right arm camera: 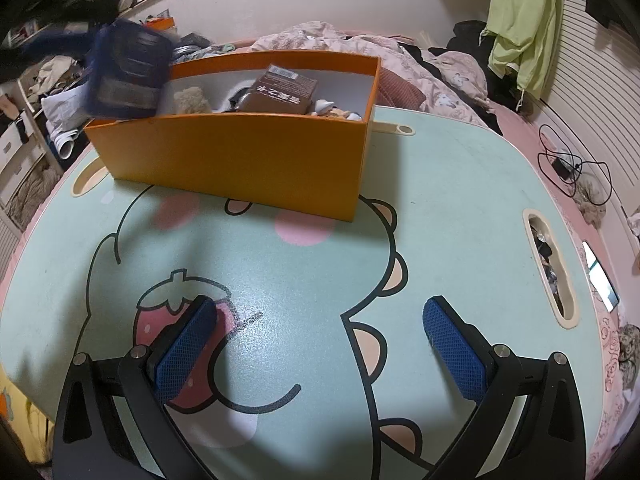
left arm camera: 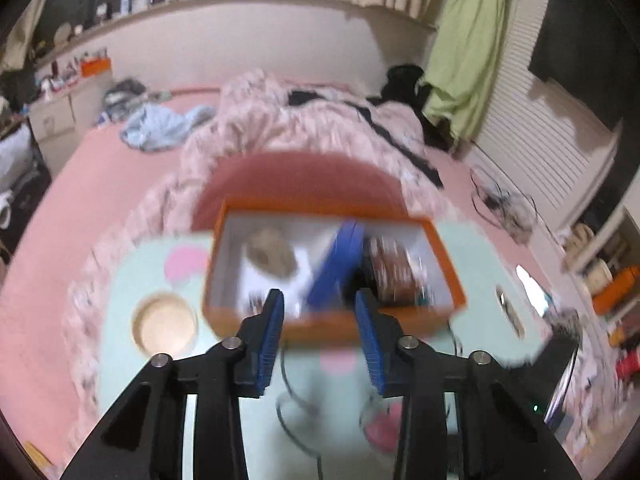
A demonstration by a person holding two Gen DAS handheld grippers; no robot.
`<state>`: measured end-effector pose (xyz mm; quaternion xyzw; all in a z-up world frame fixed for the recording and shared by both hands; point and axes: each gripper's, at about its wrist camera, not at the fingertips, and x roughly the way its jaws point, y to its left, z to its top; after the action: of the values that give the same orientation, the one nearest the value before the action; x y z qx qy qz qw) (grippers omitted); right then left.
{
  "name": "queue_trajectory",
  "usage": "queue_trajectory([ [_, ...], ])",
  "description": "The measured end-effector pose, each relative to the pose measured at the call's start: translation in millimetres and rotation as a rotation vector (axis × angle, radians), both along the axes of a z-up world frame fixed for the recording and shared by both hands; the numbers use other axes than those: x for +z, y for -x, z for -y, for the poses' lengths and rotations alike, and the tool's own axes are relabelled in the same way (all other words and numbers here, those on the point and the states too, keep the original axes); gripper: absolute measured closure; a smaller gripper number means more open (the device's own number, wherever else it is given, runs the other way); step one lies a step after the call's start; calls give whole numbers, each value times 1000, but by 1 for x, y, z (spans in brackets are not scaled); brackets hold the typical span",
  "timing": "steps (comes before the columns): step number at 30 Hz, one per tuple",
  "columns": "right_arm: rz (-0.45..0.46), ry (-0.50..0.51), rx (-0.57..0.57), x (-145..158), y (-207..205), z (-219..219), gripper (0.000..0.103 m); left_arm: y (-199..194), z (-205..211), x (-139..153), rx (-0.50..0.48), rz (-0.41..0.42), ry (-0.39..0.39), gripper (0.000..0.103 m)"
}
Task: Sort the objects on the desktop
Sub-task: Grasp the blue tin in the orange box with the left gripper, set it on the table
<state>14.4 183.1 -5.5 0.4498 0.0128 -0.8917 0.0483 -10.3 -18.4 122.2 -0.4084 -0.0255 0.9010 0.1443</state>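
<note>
An orange box (left arm camera: 332, 324) (right arm camera: 240, 160) stands at the far side of the mint cartoon-print table (right arm camera: 440, 220). Inside it lie a brown packet (right arm camera: 280, 94) (left arm camera: 392, 272), a fuzzy beige thing (right arm camera: 192, 100) (left arm camera: 270, 256) and small figures (right arm camera: 332, 110). A blurred dark-blue case (left arm camera: 338, 264) (right arm camera: 128, 68) is tilted at the box's left end. My left gripper (left arm camera: 319, 296) hovers at the near wall of the box. Its jaws stand close together, and I see nothing pressed between the pads. My right gripper (right arm camera: 320, 306) rests low over the table's strawberry print, wide open and empty.
The table sits on a pink bed with a rumpled quilt (left arm camera: 280, 128) behind the box. A round cup hole (left arm camera: 165, 322) lies left of the box and a slot (right arm camera: 550, 268) holding small items is at the right. A phone (right arm camera: 600, 280) and a black cable (right arm camera: 568, 168) lie on the bed.
</note>
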Motion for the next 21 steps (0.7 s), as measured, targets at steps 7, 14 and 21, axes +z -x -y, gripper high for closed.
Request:
queue_trajectory([
  [7, 0, 0, -1, 0, 1, 1, 0, -6, 19, -64, 53, 103, -113, 80],
  [14, -1, 1, -5, 1, 0, -1, 0, 42, -5, -26, 34, 62, -62, 20],
  [21, -2, 1, -5, 1, -1, 0, 0, 113, -49, -63, -1, 260, 191, 24],
])
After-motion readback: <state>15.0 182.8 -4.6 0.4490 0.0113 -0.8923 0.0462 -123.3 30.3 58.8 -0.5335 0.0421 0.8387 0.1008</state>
